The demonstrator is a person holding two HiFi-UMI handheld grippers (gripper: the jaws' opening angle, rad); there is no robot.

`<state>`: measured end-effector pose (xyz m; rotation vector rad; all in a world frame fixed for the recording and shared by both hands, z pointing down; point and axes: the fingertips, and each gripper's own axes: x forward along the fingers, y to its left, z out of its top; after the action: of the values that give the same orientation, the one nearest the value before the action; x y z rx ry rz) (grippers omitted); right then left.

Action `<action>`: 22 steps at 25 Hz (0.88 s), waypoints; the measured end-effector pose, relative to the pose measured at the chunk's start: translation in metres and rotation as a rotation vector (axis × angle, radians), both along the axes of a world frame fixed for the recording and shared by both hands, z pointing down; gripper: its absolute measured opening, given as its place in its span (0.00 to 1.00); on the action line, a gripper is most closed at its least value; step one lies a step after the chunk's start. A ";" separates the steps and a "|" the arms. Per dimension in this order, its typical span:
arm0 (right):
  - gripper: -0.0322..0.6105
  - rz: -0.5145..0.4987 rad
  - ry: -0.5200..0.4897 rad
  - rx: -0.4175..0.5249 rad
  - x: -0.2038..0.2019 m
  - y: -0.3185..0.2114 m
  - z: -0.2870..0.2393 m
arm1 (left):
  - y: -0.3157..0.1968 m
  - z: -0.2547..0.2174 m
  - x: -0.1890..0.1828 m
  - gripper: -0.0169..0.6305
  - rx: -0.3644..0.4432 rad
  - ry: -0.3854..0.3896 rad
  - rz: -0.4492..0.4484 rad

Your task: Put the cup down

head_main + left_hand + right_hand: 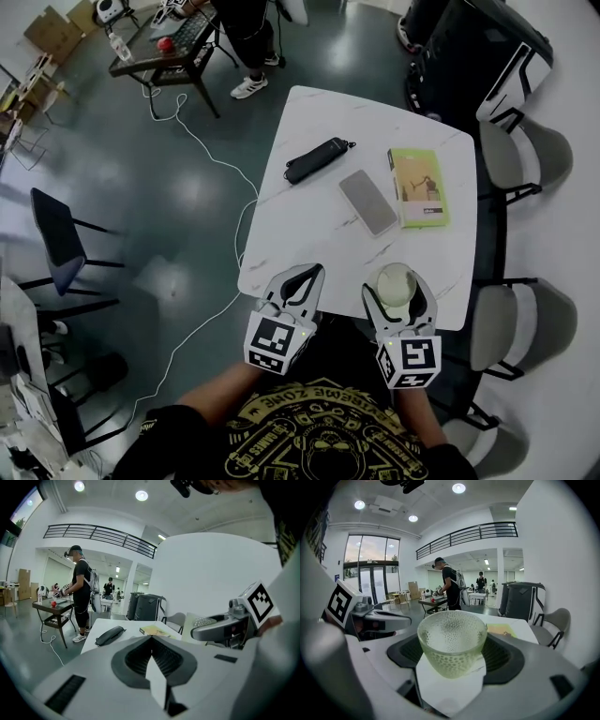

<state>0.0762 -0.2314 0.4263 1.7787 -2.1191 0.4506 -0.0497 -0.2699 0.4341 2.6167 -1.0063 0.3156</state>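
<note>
Now one cup (452, 639) is grasped by the fingers of the right gripper (398, 291); left gripper (298, 281) clenched empty (one book (419, 187), phone (367, 202) and pouch (316, 159) on the counter (309, 234)).

We are in a big open workspace, more a test lab than a home. A glossy grey floor (141, 206) has a white cable (214, 152) trailing across it. There is a railed upper gallery (466, 534), round ceiling lights (458, 488) and tall windows (372, 569). A person (450, 588) stands at a dark work table (164, 58) loaded with gear. Cardboard boxes (52, 33) sit by the wall, and grey chairs (525, 323) line our white bench (309, 234).
</note>
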 end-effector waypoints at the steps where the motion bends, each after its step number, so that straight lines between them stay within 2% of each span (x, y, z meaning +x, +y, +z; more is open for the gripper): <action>1: 0.64 -0.005 -0.003 -0.003 0.002 -0.007 0.002 | -0.005 0.002 0.001 0.04 -0.007 -0.003 -0.007; 22: 0.64 -0.063 -0.022 -0.065 0.049 -0.110 0.050 | -0.080 0.050 0.054 0.04 -0.101 -0.065 -0.047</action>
<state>0.1251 -0.3417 0.4765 1.6740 -2.1434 0.5182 0.0044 -0.3499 0.4845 2.5034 -1.0426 0.4308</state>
